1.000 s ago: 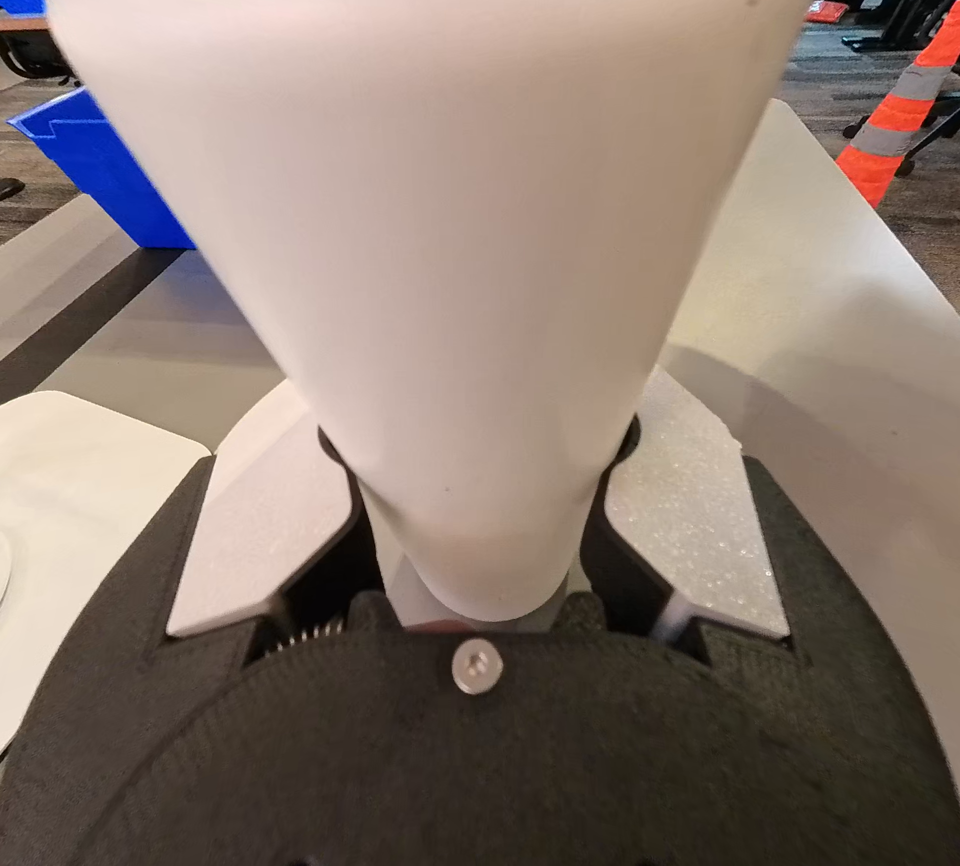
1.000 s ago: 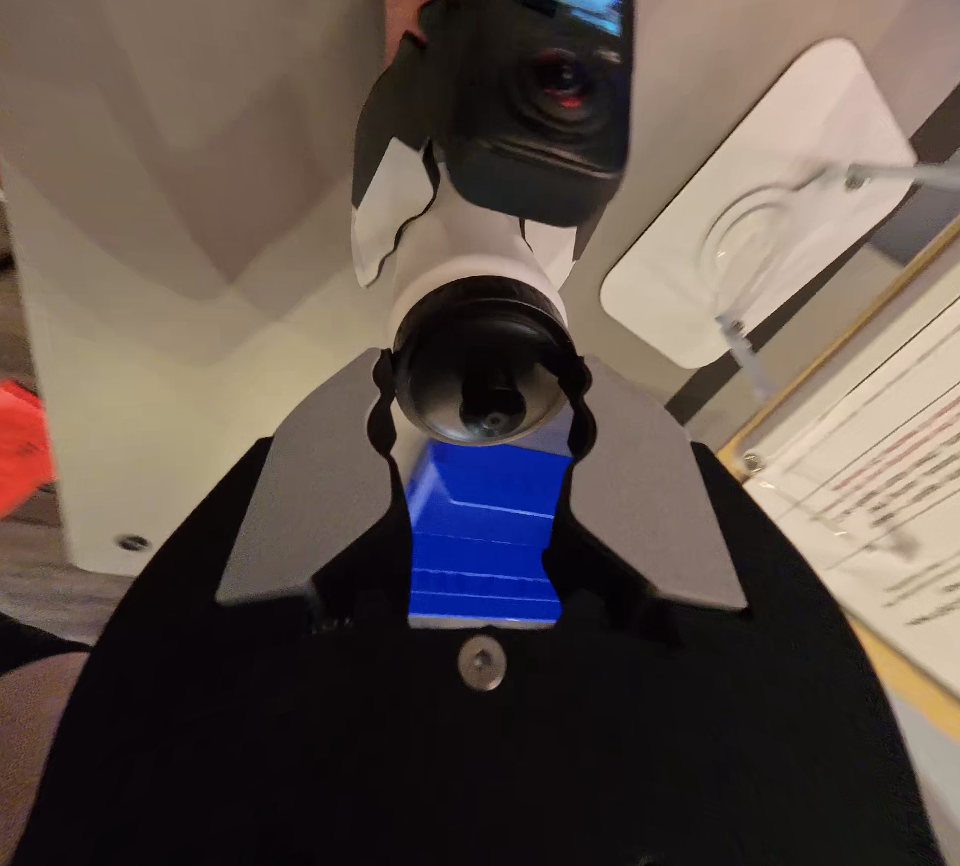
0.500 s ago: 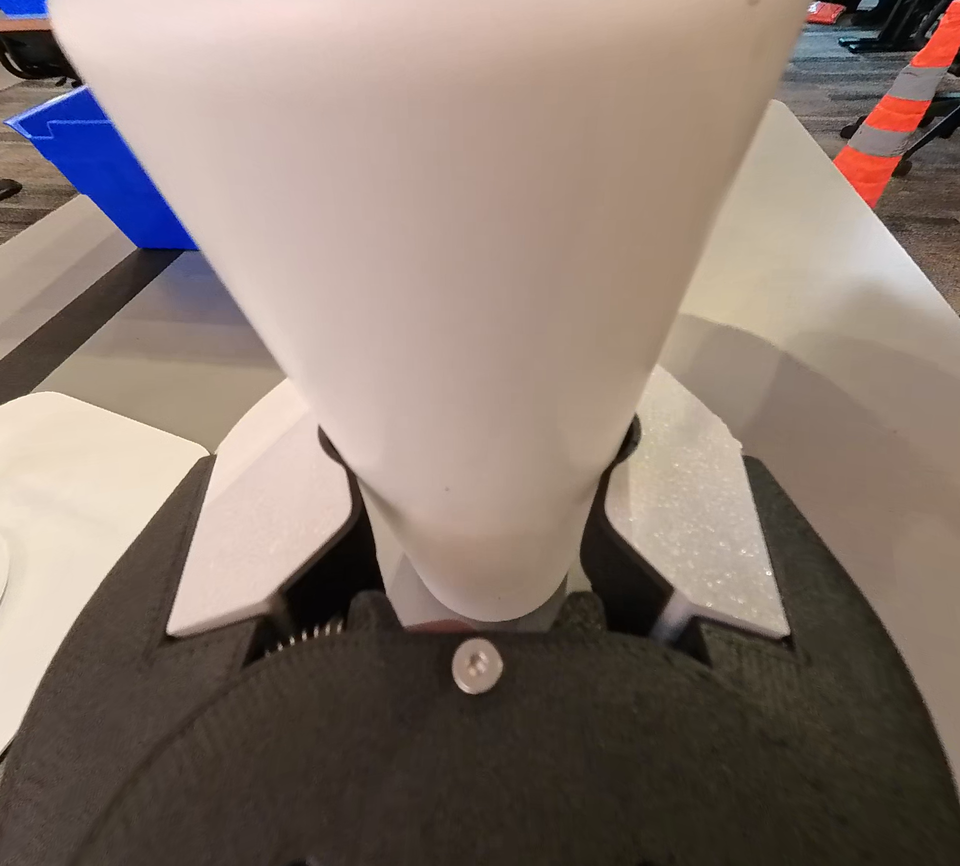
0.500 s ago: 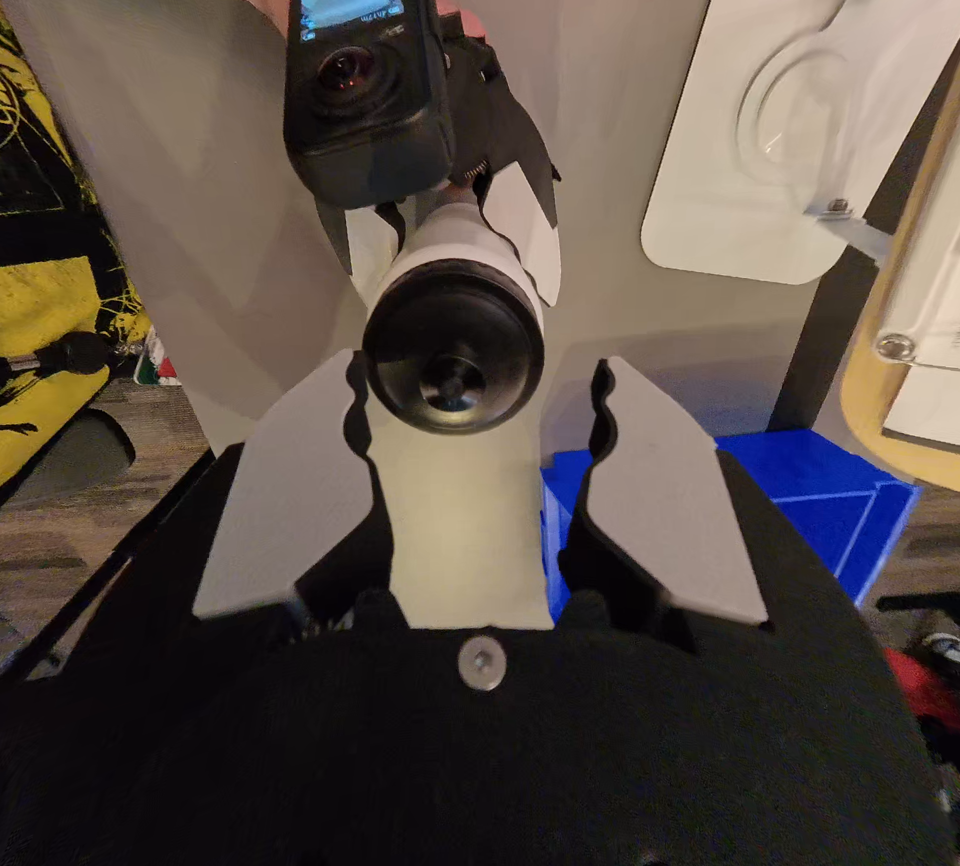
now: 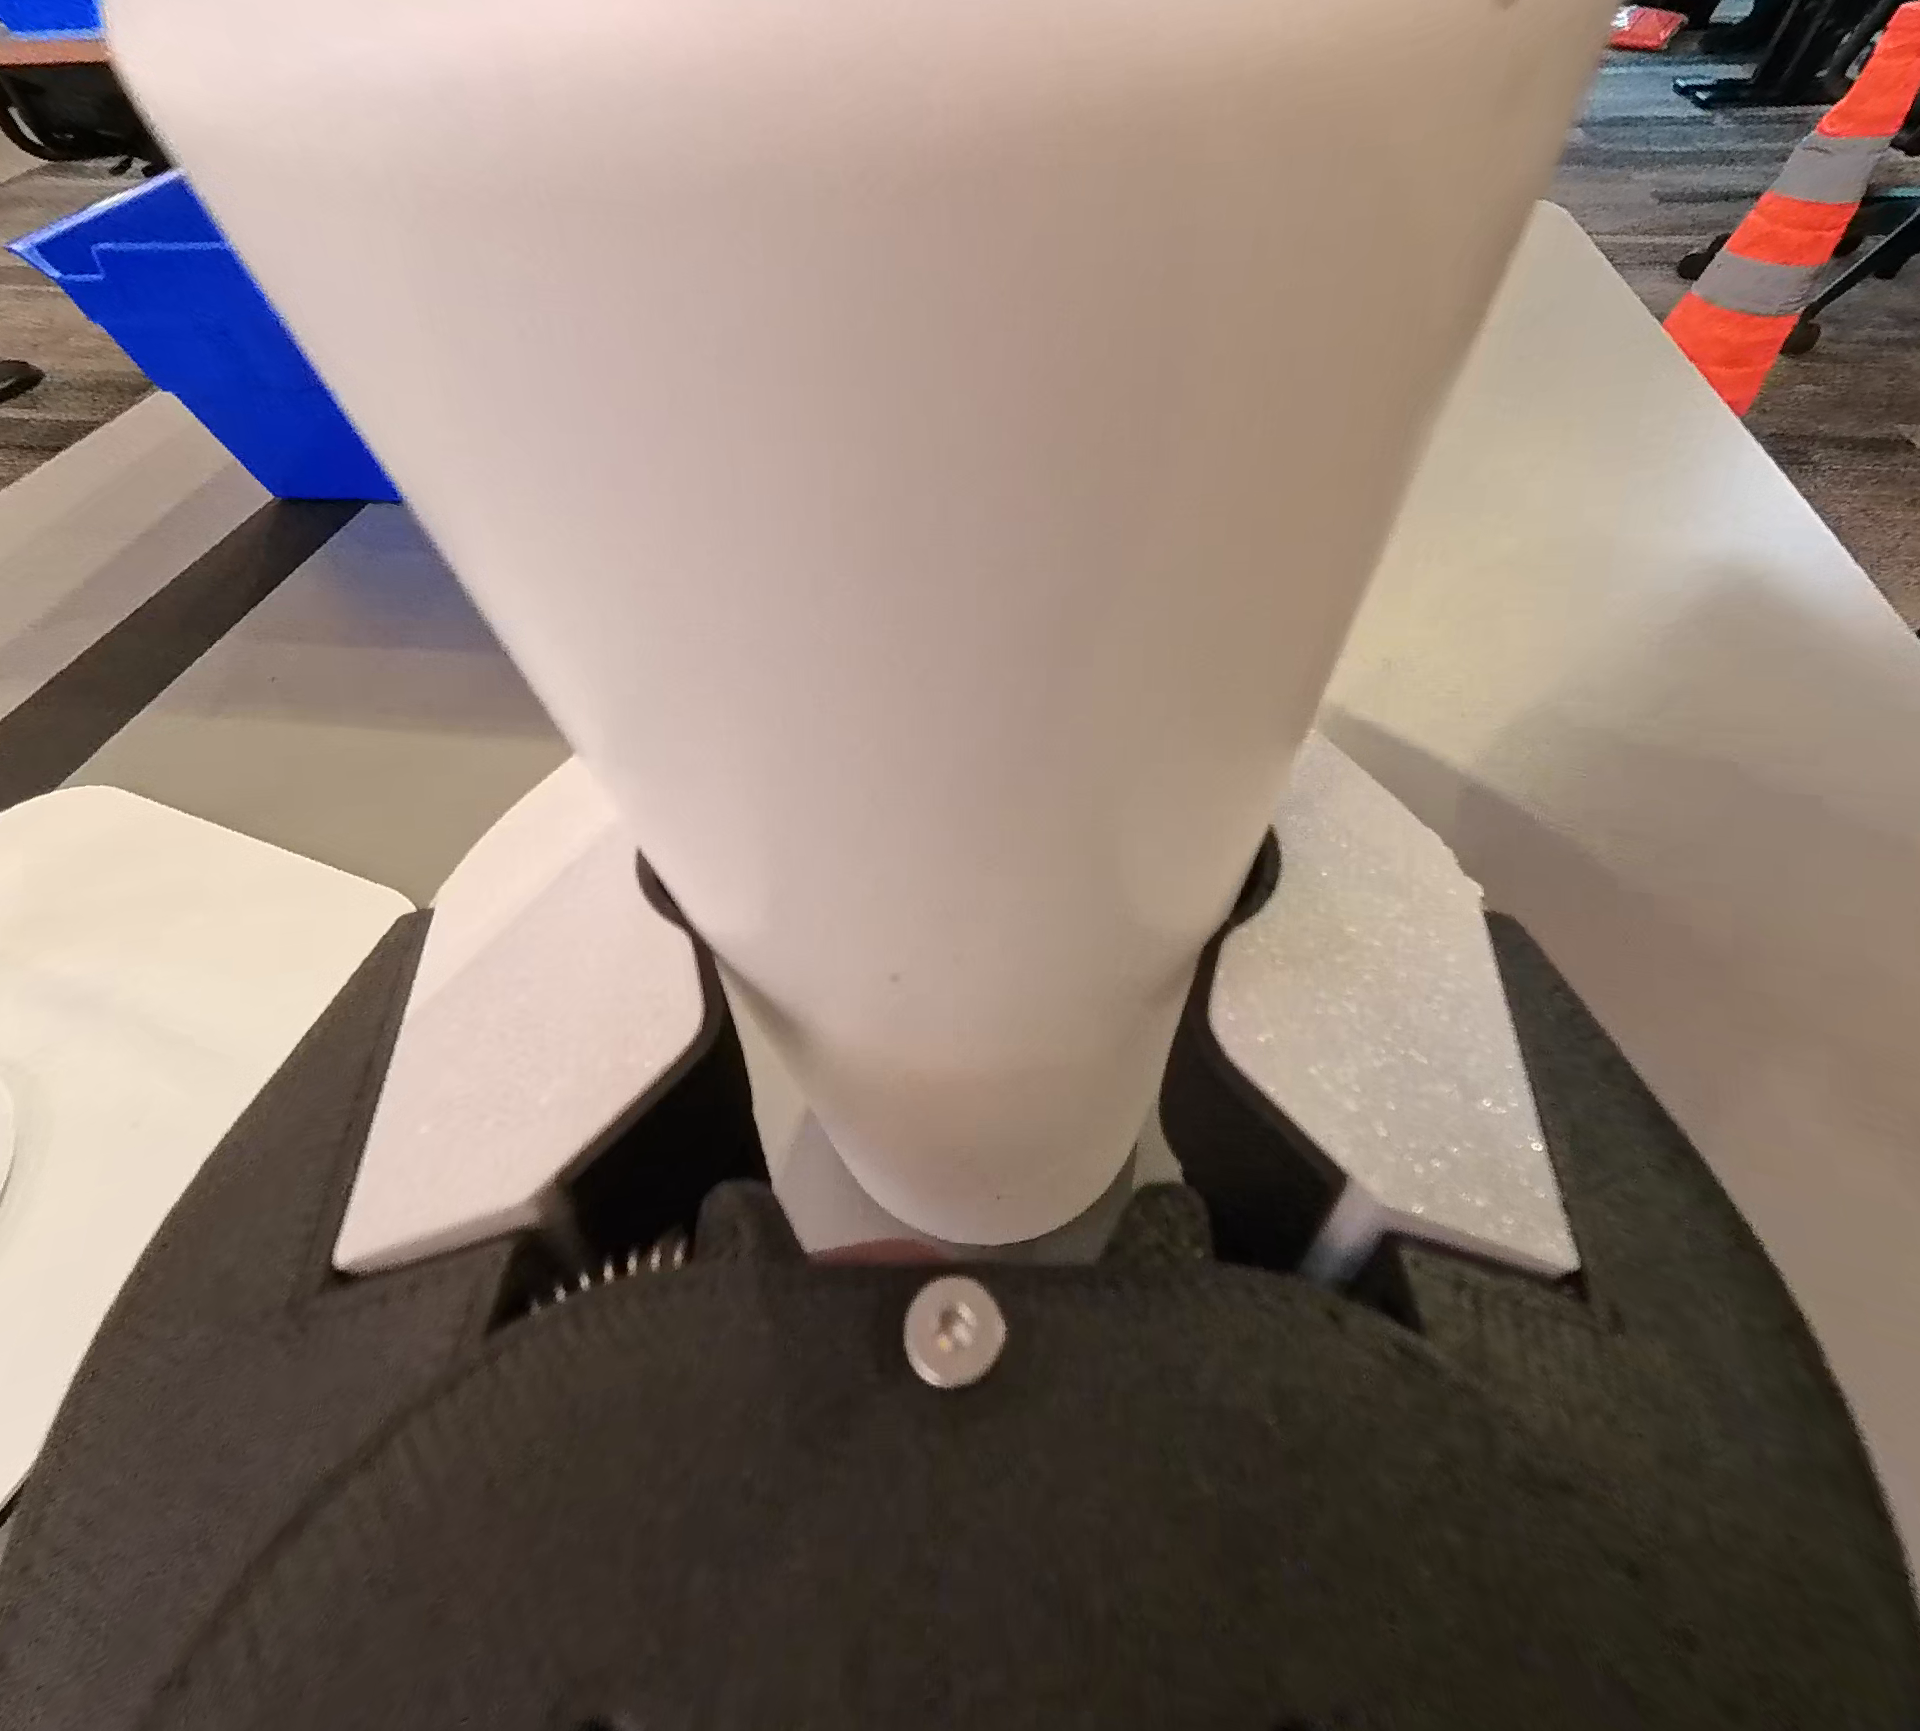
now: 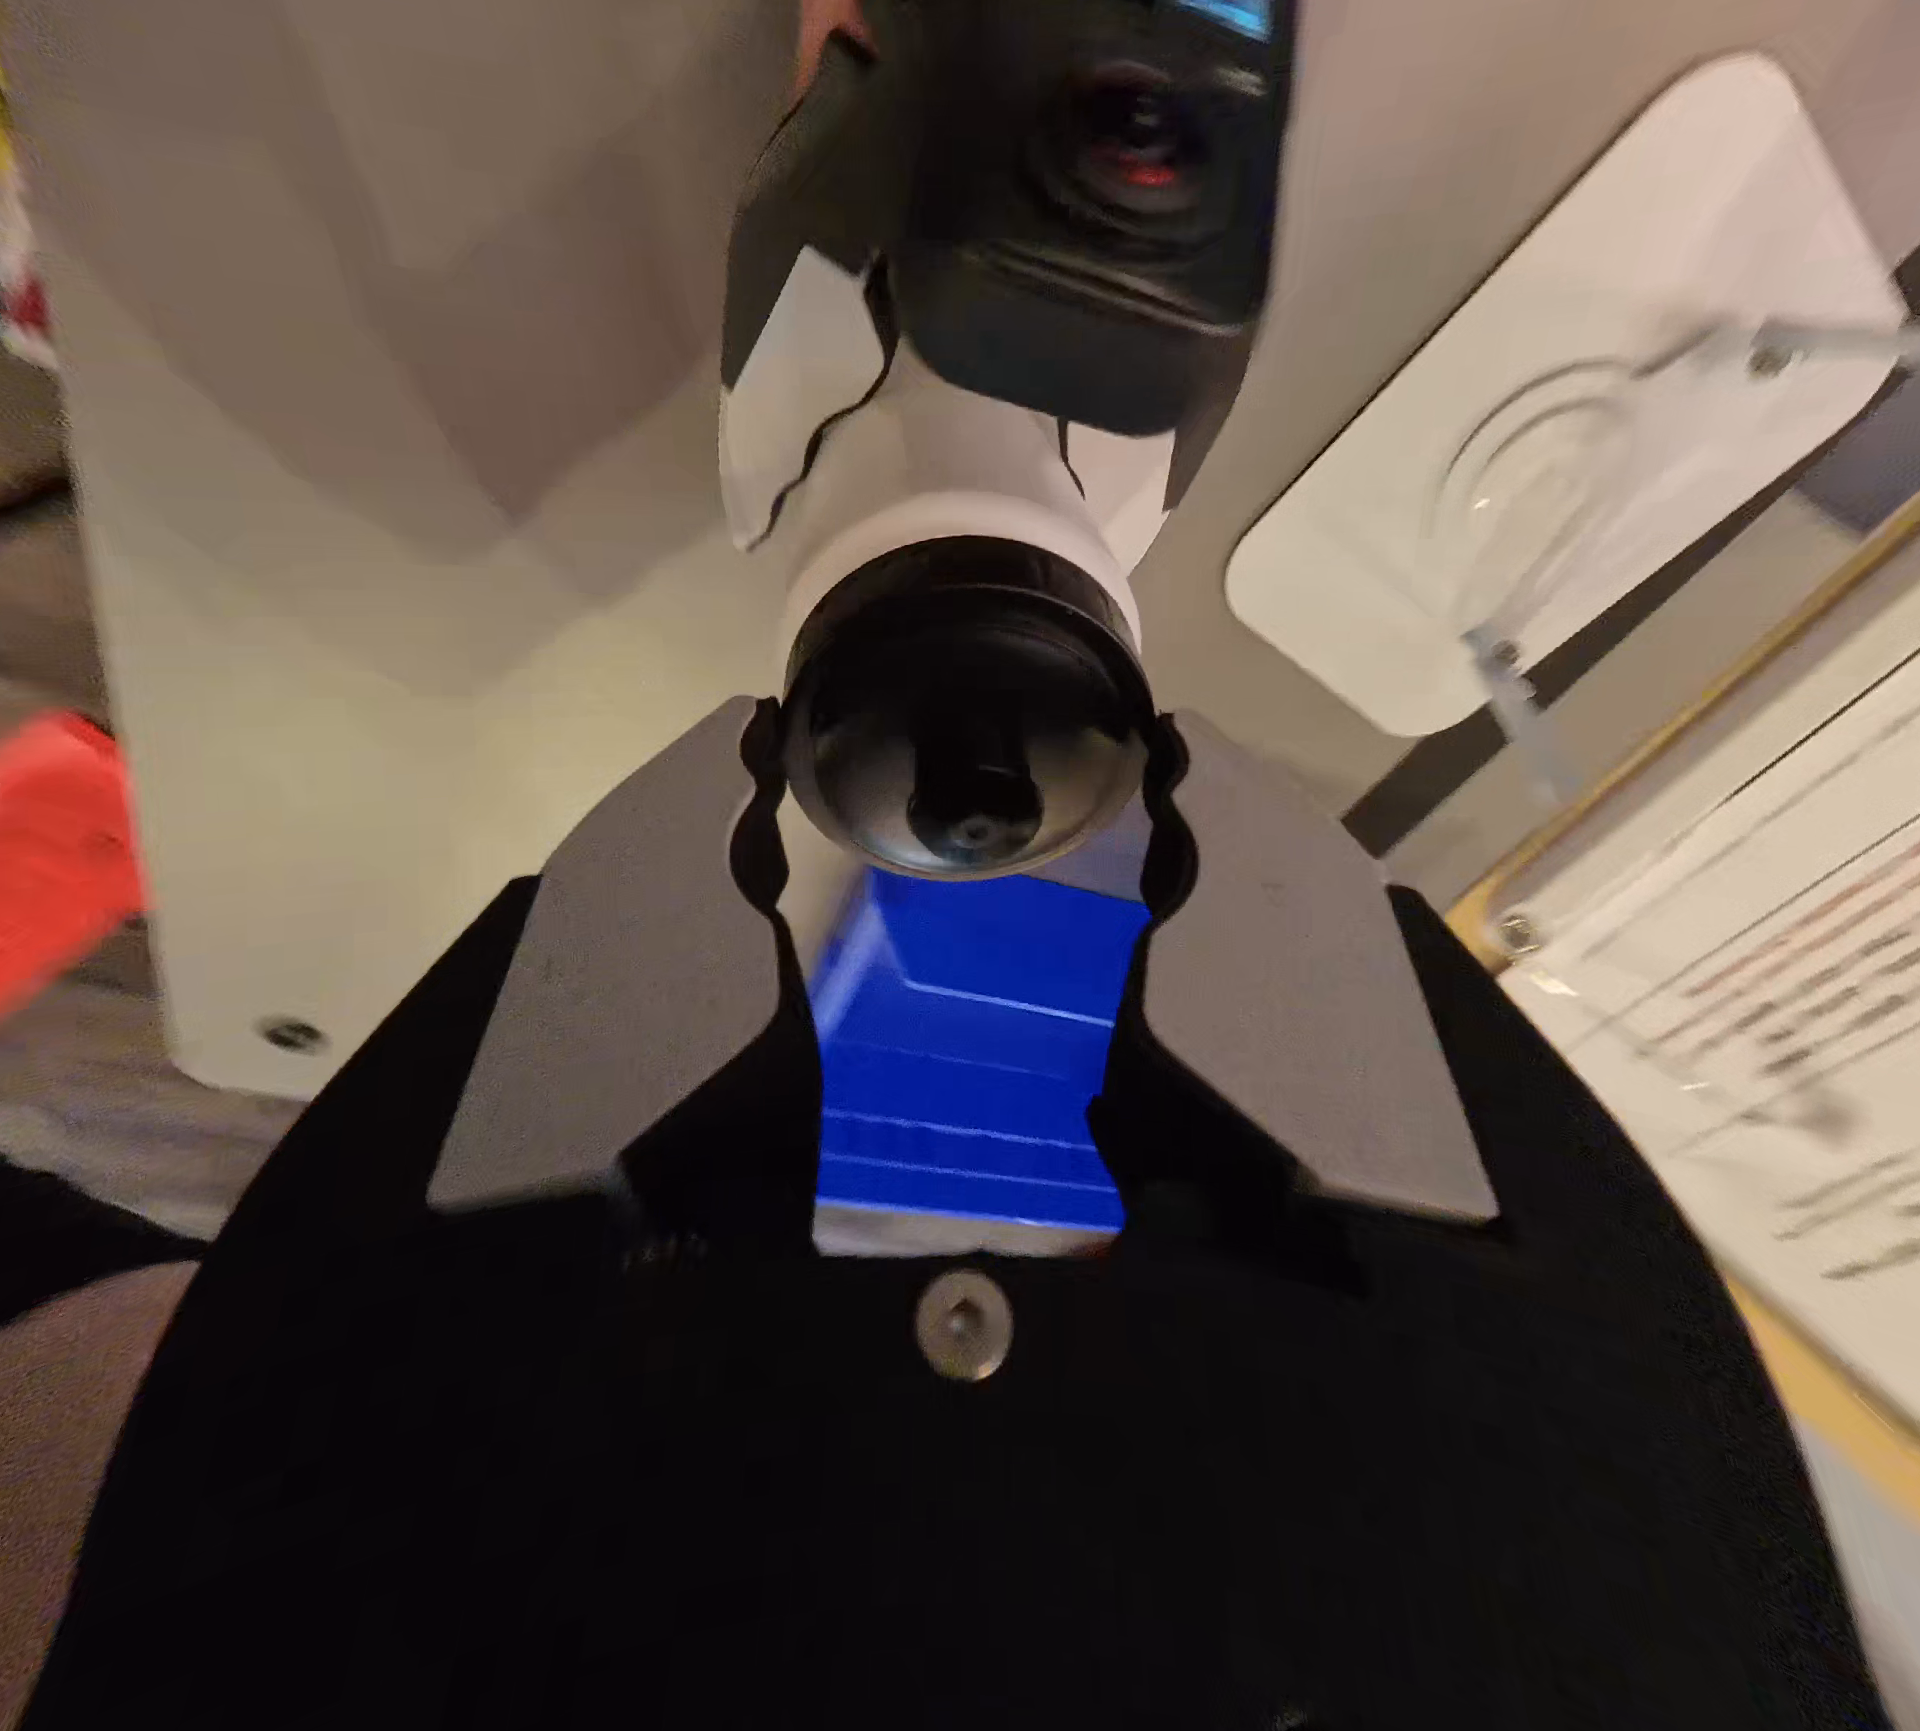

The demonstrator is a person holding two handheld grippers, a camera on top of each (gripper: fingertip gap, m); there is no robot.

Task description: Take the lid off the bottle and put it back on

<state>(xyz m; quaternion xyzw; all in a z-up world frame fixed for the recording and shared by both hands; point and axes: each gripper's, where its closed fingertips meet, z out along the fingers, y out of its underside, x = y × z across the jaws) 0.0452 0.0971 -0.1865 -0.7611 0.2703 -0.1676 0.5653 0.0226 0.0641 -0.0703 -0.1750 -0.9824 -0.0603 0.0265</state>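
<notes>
Since half a second ago the right gripper [image 6: 961,736] has swung round and narrowed from spread wide to pinching the round black plastic lid [image 6: 964,725] at both fingertips, lid seated on the tall white plastic bottle [image 5: 883,434]. Left gripper [image 5: 951,881] is clamped on the bottle's body above the pale grey table [image 5: 1662,642], beside a blue plastic bin [image 5: 208,351].

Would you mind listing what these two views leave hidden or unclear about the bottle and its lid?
- Left wrist view: the lid is out of sight; the white bottle runs off the top edge.
- Left wrist view: the bottle hides the left gripper fingertips.
- Right wrist view: the black lid sits between the right gripper tips; whether it is threaded fully cannot be told.
- Right wrist view: motion blur smears the sheet at right.
</notes>
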